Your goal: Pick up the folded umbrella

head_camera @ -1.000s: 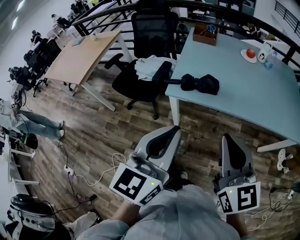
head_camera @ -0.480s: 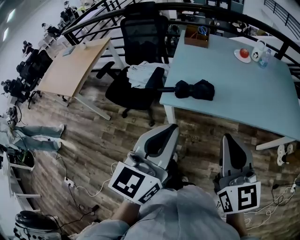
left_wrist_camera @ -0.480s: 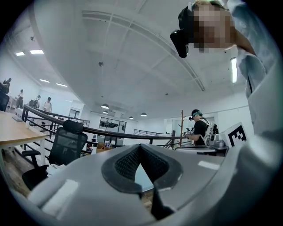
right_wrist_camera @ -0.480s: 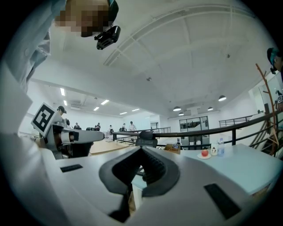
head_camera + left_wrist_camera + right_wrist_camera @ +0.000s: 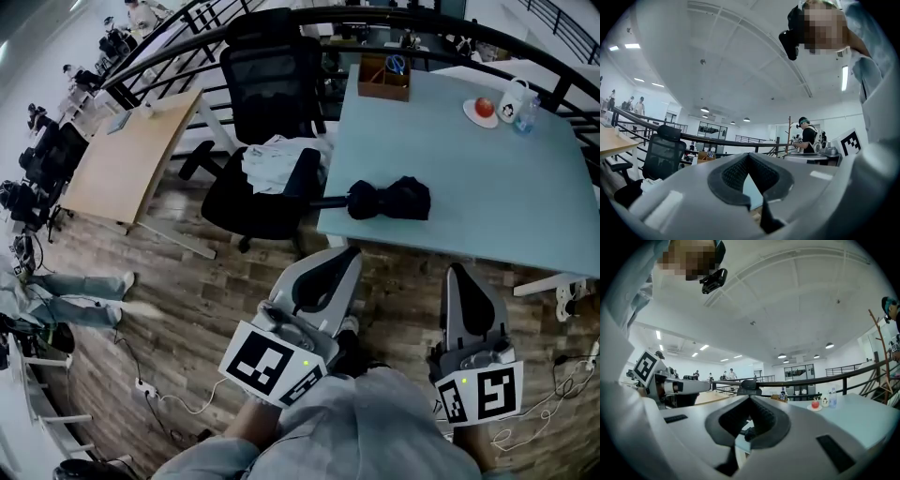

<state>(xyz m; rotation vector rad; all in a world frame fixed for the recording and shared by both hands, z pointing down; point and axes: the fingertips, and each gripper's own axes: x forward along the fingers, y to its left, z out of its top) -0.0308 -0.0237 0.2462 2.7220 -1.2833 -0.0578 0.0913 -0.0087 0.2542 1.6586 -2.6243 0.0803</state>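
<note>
The folded umbrella (image 5: 389, 199) is black and lies near the front left corner of the light blue table (image 5: 487, 178), its handle sticking out left over the edge. Both grippers are held low in front of the person, short of the table and apart from the umbrella. My left gripper (image 5: 349, 253) points toward the table's corner, its jaws shut with nothing between them; the left gripper view shows its tips (image 5: 749, 155) meeting. My right gripper (image 5: 457, 274) points at the table's front edge, also shut and empty, tips (image 5: 750, 398) together.
A black office chair (image 5: 267, 141) with a white cloth (image 5: 277, 159) on it stands left of the table. On the table's far side are a wooden box (image 5: 384, 80), a plate with a red apple (image 5: 484, 109), a mug (image 5: 511, 98). Cables (image 5: 178, 403) lie on the floor.
The person has stepped toward the table: the table and umbrella now sit nearer to both grippers and lower in the head view. Both grippers stay shut and empty.
</note>
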